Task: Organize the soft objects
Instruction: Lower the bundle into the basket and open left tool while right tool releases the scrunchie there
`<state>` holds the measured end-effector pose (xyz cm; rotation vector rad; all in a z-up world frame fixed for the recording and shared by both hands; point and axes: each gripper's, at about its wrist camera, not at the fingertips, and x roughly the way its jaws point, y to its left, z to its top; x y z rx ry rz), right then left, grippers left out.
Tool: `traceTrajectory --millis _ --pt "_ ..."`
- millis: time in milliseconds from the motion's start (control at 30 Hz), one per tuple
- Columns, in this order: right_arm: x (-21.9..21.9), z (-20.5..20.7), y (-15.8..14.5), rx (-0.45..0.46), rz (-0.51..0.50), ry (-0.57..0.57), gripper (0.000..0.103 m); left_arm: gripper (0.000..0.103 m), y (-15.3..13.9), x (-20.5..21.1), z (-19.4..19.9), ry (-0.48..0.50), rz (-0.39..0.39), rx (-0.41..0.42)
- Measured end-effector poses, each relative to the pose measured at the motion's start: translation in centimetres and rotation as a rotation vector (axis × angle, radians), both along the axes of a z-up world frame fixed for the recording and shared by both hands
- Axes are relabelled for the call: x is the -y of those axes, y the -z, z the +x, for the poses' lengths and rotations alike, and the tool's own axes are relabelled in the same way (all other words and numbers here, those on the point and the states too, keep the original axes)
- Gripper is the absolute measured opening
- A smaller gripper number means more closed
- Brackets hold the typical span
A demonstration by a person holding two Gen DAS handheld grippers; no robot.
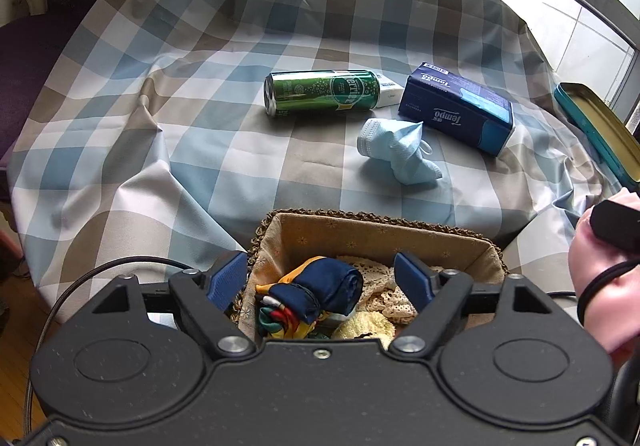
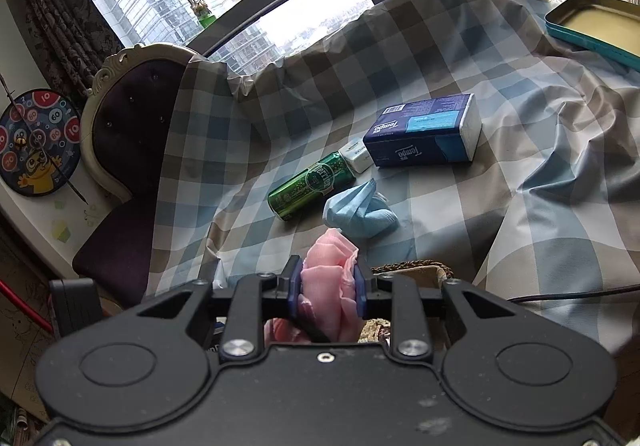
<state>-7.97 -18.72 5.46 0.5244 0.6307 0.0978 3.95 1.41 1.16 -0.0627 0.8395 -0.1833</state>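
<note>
Right wrist view: right gripper (image 2: 327, 292) pinched on a pink cloth (image 2: 326, 278), blue pads (image 2: 295, 292) pressed into both sides of the bunched fabric, folds spilling up past the fingertips and down behind them. Held just above the near edge of the table, with the basket (image 2: 416, 270) rim peeking out right beside the right finger. Beyond the cloth, a crumpled blue mask (image 2: 358, 215) on the checked tablecloth (image 2: 460, 205), near the middle; green can (image 2: 312, 185) on its side just left of it, tissue pack (image 2: 424, 131) farther back, a small white box (image 2: 356, 155) between can and pack. Teal tin (image 2: 596, 25) at the far right corner. Left wrist view: left gripper (image 1: 320, 280) spread wide, holding nothing, poised over the basket (image 1: 380, 228) at the near edge, pointing forward and slightly down. Inside the basket, directly between the fingers, a rolled navy scarf (image 1: 320, 294) with coloured stripes, cream lace (image 1: 384, 294) behind it and something yellow (image 1: 364, 326) below. Mask (image 1: 394, 147) past the basket's far rim, can (image 1: 322, 90) and pack (image 1: 456, 105) beyond. Pink cloth (image 1: 600, 286) at the right edge of this view.
</note>
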Motion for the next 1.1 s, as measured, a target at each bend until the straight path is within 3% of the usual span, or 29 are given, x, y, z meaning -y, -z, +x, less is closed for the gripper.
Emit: traceTrajectory --millis 167,233,867,1033,1100 --pt "-0.3 0.4 0.1 -0.002 -0.023 0.009 0.03 0.077 0.6 -0.1 0.0 -0.023 0.009 -0.023" --pt "-0.2 0.5 0.2 -0.001 -0.011 0.009 0.04 0.077 0.8 -0.2 0.0 -0.027 0.012 -0.033" --pt "-0.7 0.0 1.0 -0.048 -0.152 0.038 0.056 0.077 0.9 -0.2 -0.4 -0.044 0.041 -0.034" --pt "-1.2 -0.1 0.9 -0.043 -0.183 0.027 0.066 0.078 0.9 -0.3 -0.5 -0.046 0.049 -0.036" --pt "-1.2 -0.2 0.9 -0.038 -0.191 0.023 0.074 0.078 0.9 -0.4 -0.6 -0.048 0.052 -0.036"
